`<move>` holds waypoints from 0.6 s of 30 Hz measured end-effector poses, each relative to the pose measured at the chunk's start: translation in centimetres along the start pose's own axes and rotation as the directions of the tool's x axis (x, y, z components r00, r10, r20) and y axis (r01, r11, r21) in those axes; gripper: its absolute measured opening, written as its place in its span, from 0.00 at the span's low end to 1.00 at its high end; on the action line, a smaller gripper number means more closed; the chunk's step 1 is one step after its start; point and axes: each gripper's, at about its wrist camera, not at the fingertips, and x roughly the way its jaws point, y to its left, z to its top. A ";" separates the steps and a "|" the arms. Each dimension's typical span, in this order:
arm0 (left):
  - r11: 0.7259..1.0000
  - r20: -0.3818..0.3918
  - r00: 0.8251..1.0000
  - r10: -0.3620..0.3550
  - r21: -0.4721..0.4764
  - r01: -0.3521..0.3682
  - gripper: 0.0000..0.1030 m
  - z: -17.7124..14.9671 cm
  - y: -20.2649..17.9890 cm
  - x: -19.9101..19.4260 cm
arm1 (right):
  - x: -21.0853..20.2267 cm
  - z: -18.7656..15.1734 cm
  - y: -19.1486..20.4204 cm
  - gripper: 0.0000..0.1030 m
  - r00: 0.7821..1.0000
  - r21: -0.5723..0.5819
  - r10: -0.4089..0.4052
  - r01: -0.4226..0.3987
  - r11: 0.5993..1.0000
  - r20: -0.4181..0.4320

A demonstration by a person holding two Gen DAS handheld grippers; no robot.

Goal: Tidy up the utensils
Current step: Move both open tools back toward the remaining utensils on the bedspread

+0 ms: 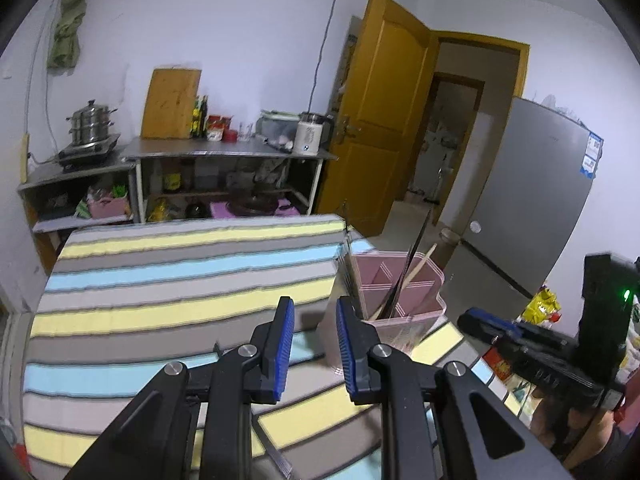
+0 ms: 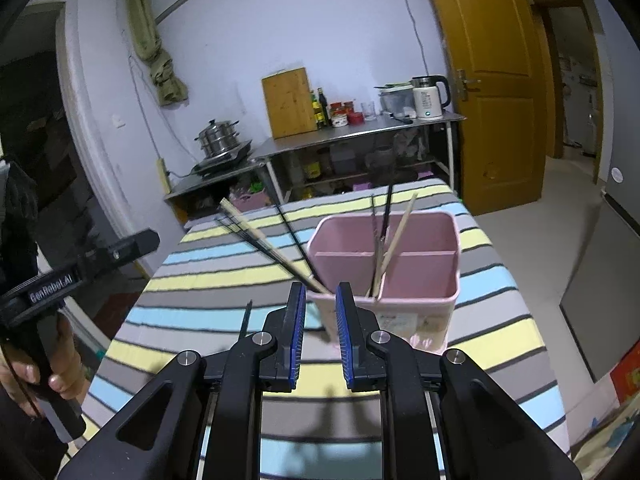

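progress: most chopsticks already stand in the pink holder (image 2: pixel 384 268), center of the right wrist view; judging by this, the sorting is nearly done.
left to do: one dark stick (image 2: pixel 245 319) lies on the striped worktop (image 2: pixel 500 264), lower left of the holder.
count: one holder; about seven sticks inside (hard to separate).
left tool (image 1: pixel 315 322): open, empty.
right tool (image 2: pixel 321 303): open, empty.

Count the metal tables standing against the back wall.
2: a lower table holding the steamer pot on the left, and a taller table holding the chopping board beside it.
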 end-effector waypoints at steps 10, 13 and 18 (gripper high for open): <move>0.995 -0.104 0.992 0.075 -0.054 -0.081 0.20 -5.3 3.2 0.7 | 1.4 -3.4 2.4 0.15 0.996 -0.030 0.041 -0.043 0.999 -0.081; 0.993 -0.130 0.988 0.085 -0.069 -0.095 0.20 -6.4 4.0 1.3 | 2.3 -4.4 3.2 0.15 0.993 -0.050 0.049 -0.055 0.997 -0.110; 0.988 -0.177 0.979 0.105 -0.098 -0.123 0.20 -8.4 5.7 2.4 | 4.3 -5.9 4.4 0.15 0.984 -0.070 0.069 -0.082 0.994 -0.165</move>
